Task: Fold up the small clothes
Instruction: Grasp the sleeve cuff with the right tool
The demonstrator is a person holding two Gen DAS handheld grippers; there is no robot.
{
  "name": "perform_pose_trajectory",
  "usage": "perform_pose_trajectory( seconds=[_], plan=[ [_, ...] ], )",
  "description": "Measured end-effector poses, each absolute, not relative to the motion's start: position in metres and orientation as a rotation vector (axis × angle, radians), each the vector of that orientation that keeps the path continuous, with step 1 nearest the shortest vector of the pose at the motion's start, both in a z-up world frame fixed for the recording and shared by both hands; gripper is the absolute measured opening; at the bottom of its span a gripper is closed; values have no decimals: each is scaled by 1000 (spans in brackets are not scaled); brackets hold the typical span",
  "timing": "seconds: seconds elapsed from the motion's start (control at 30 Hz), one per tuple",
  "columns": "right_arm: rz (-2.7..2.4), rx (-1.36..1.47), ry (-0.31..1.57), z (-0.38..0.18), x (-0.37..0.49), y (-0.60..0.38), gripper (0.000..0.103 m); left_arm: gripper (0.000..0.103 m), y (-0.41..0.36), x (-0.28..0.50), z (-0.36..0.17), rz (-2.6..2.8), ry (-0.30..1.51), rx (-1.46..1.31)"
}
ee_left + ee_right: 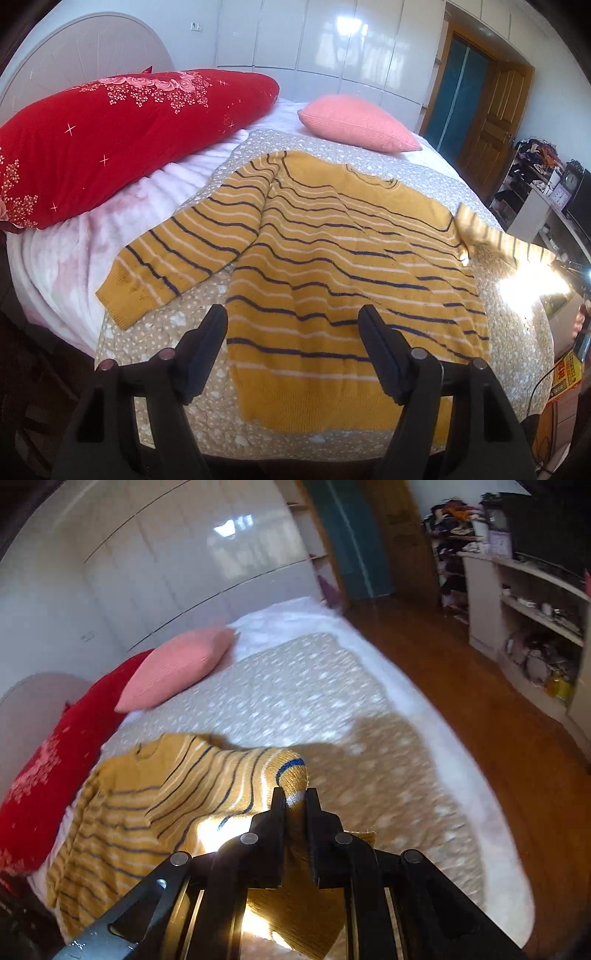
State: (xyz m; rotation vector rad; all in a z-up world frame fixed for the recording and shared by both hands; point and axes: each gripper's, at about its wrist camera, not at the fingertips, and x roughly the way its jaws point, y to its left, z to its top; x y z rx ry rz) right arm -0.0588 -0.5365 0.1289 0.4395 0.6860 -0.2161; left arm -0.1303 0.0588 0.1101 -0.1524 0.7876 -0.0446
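A small yellow sweater with navy and white stripes lies flat on a dotted beige blanket on the bed. Its left sleeve lies spread out to the left. My left gripper is open and empty, hovering over the sweater's hem. My right gripper is shut on the right sleeve and holds it lifted above the blanket. That lifted sleeve shows at the right in the left wrist view. The sweater body lies to the left in the right wrist view.
A red floral pillow and a pink cushion lie at the head of the bed. A white fleece sheet covers the bed's left side. Wooden floor and cluttered white shelves lie right of the bed.
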Motion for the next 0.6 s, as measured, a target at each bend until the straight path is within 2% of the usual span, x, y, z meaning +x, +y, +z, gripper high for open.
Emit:
perform_pose_trajectory(
  seconds=[0.13, 0.27, 0.43, 0.6],
  plan=[
    [-384, 471, 682, 139, -53, -579, 11, 73, 60, -128, 106, -50, 797, -177],
    [-338, 513, 667, 154, -38, -565, 11, 73, 69, -127, 100, -37, 807, -185],
    [-98, 485, 690, 181, 18, -468, 11, 74, 89, -129, 94, -32, 802, -244],
    [156, 447, 765, 185, 94, -342, 11, 78, 106, -138, 93, -15, 762, -236]
  ],
)
